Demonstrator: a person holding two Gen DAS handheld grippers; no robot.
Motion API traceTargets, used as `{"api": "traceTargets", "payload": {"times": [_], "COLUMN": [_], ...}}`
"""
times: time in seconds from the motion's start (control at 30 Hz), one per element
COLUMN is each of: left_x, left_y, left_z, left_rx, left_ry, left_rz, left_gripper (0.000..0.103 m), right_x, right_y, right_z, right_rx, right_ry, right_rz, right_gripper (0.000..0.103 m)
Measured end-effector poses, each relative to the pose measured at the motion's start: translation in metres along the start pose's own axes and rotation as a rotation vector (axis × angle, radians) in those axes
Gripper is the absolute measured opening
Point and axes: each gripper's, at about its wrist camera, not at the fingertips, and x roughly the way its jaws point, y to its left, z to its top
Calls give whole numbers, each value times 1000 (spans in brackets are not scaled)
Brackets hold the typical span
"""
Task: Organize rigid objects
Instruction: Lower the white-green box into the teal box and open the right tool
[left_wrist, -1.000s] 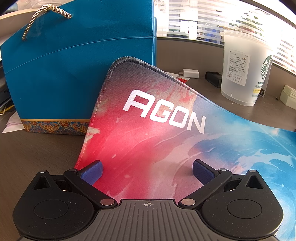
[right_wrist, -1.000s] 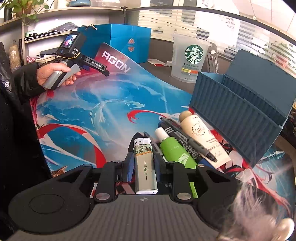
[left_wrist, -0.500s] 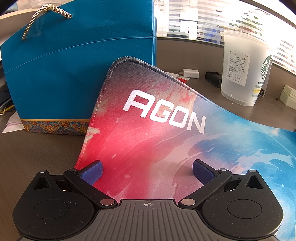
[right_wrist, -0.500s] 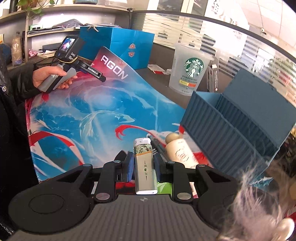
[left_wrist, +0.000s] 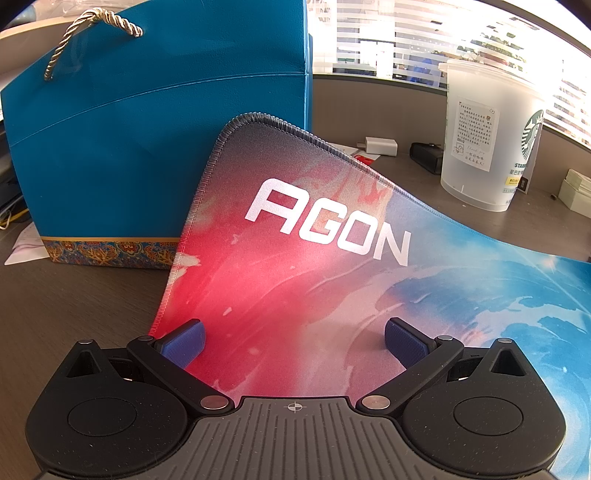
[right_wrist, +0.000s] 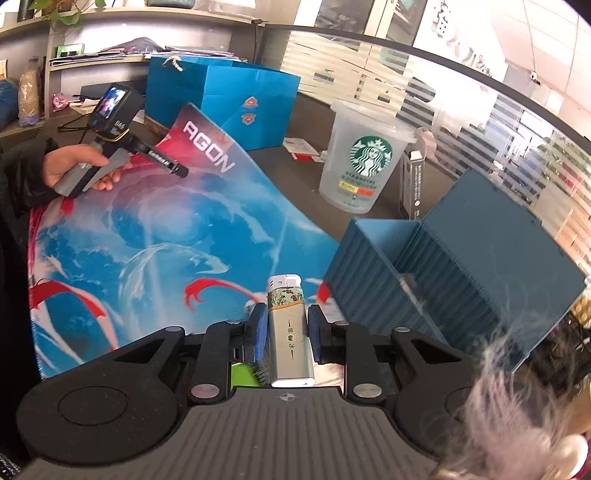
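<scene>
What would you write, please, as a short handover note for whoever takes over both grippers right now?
Right gripper: shut on the lighter, held above the mouse mat, to the left of the open blue container box.
Left gripper: open, empty, hovering over the mat's AGON corner near the blue gift bag.
Done: lighter picked up.
Left: put the lighter into the box. A green item shows just under the right gripper; whatever else waits on the mat is out of view. Nothing can be seen inside the box from here.

Left wrist view sits low and close over the mat's far-left corner, facing the gift bag. Right wrist view looks from higher and nearer, facing far. Both share mat, bag and cup.
</scene>
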Motion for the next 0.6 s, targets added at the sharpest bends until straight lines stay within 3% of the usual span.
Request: {"api": "traceTargets", "payload": {"times": [0.6], "left_x": [0], "left_y": [0], "left_z": [0], "left_rx": [0], "left_ry": [0], "left_rz": [0], "left_gripper": [103], "right_x": [15], "right_y": [-74], "right_z": [38], "right_rx": [-14], "right_ry": [-9], "right_rz": [-33], "right_gripper": [22]}}
